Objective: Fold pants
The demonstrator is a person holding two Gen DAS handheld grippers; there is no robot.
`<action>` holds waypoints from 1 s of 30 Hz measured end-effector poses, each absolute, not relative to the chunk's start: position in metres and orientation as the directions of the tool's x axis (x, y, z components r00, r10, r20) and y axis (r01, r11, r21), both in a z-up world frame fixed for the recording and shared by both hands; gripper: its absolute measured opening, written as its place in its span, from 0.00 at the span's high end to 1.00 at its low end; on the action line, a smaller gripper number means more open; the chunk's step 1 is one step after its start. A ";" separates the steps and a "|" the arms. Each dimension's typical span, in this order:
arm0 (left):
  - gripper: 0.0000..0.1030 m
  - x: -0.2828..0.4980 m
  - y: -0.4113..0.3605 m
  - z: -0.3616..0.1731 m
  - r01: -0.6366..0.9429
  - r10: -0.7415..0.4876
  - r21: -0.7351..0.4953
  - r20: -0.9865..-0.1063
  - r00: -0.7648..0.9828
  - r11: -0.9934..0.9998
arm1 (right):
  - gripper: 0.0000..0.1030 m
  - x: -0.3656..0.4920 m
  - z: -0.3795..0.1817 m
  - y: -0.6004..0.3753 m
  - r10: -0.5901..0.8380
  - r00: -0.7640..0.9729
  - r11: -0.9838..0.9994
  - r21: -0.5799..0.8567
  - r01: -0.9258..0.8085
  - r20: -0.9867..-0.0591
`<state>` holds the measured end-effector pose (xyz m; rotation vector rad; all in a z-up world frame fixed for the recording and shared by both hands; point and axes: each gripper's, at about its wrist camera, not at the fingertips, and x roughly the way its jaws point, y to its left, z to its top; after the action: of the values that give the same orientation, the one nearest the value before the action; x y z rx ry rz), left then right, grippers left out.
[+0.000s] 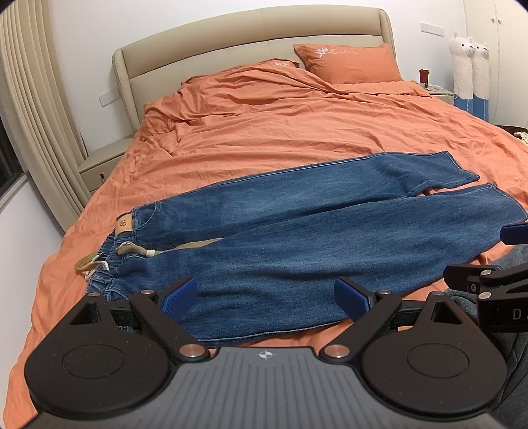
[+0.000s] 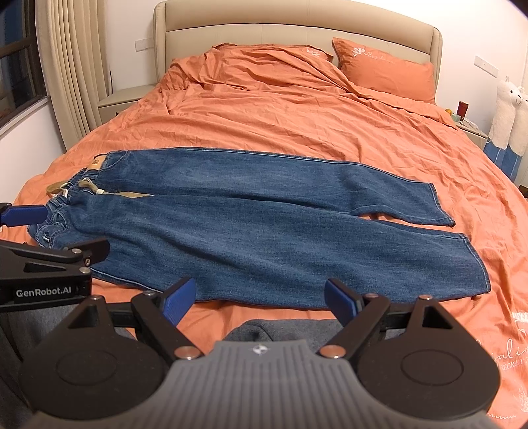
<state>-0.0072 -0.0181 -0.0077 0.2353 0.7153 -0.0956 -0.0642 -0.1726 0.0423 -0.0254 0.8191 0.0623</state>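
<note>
Fingers [image 1: 180, 297] on the left gripper [image 1: 265, 297] are wide apart and hold nothing. The right gripper [image 2: 260, 298] has its fingers [image 2: 178, 302] wide apart too, with nothing between them. Both hang just over the near edge of the bed [image 2: 297, 109], side by side, close to the pants [image 2: 264, 224] but not touching them.

The pants are blue jeans. They lie flat across the bed, with the waist [image 2: 62, 211] to the left and the two leg ends to the right. The legs lie next to each other and open a little at the ends. A tan belt [image 1: 95, 260] sticks out at the waist. No fold shows yet, so I think the job is right at the start.

The next move is likely to lay one leg on top of the other. For that, the left gripper would need to pinch the near side of the waist, and the right one would need the near leg end [image 2: 475, 264]. Then both would lift and carry the cloth over to the far leg. Jeans are thick, so each pinch needs a good bite. The belt could flop and get in the way.

The bed has an orange cover with many wrinkles, and an orange pillow [image 2: 389, 74] by the tan headboard [image 2: 297, 26]. Curtains [image 2: 72, 66] hang on the left. Two white toy llamas [image 1: 470, 66] stand by the wall on the right.
</note>
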 end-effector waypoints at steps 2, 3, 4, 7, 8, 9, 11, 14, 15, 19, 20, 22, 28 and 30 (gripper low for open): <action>0.00 -0.008 -0.019 -0.007 0.167 -0.006 0.182 -0.658 0.753 0.969 | 0.21 -0.064 0.042 -0.173 0.045 0.682 0.998 0.001 -0.065 -0.730; 0.00 -0.008 -0.019 -0.007 0.167 -0.006 0.181 -0.658 0.753 0.969 | 0.21 -0.064 0.042 -0.172 0.044 0.682 0.998 0.000 -0.065 -0.730; 0.00 -0.008 -0.020 -0.007 0.168 -0.007 0.180 -0.659 0.752 0.969 | 0.21 -0.064 0.043 -0.173 0.044 0.682 0.998 -0.001 -0.065 -0.730; 0.00 -0.008 -0.020 -0.007 0.167 -0.005 0.183 -0.658 0.753 0.969 | 0.21 -0.064 0.043 -0.172 0.044 0.682 0.998 -0.002 -0.065 -0.730; 0.00 -0.008 -0.020 -0.007 0.168 -0.005 0.184 -0.658 0.753 0.969 | 0.21 -0.064 0.043 -0.172 0.044 0.682 0.998 -0.001 -0.066 -0.730; 0.00 -0.008 -0.020 -0.007 0.168 -0.006 0.183 -0.658 0.753 0.969 | 0.21 -0.065 0.043 -0.172 0.044 0.683 0.998 -0.001 -0.065 -0.729; 0.00 -0.008 -0.020 -0.007 0.166 -0.005 0.183 -0.658 0.753 0.969 | 0.21 -0.064 0.043 -0.172 0.043 0.683 0.998 -0.002 -0.065 -0.729; 0.00 -0.008 -0.020 -0.007 0.167 -0.004 0.185 -0.658 0.753 0.969 | 0.21 -0.064 0.043 -0.172 0.044 0.682 0.998 -0.002 -0.066 -0.730; 0.00 -0.008 -0.020 -0.007 0.165 -0.002 0.185 -0.659 0.752 0.969 | 0.21 -0.064 0.043 -0.171 0.044 0.682 0.998 -0.002 -0.065 -0.730; 0.00 -0.008 -0.017 -0.006 0.160 -0.002 0.178 -0.662 0.749 0.971 | 0.21 -0.065 0.042 -0.171 0.041 0.682 0.998 -0.001 -0.061 -0.731; 0.00 -0.008 -0.016 -0.005 0.161 -0.004 0.176 -0.662 0.749 0.971 | 0.21 -0.065 0.042 -0.172 0.041 0.681 0.998 0.001 -0.059 -0.731; 0.00 -0.006 -0.014 -0.005 0.170 -0.012 0.174 -0.663 0.749 0.970 | 0.21 -0.066 0.042 -0.173 0.049 0.683 0.998 0.006 -0.065 -0.729; 0.18 0.003 0.003 -0.004 0.277 -0.087 0.191 -0.656 0.750 0.942 | 0.29 -0.067 0.043 -0.194 0.095 0.732 0.993 0.012 -0.118 -0.674; 0.24 0.011 0.018 -0.003 0.309 -0.108 0.189 -0.669 0.736 0.932 | 0.40 -0.062 0.045 -0.207 0.060 0.743 0.993 -0.036 -0.112 -0.666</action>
<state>0.0109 0.0183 -0.0027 0.2982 0.7100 -0.2326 -0.0622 -0.2068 0.0452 -0.0755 0.7269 0.0946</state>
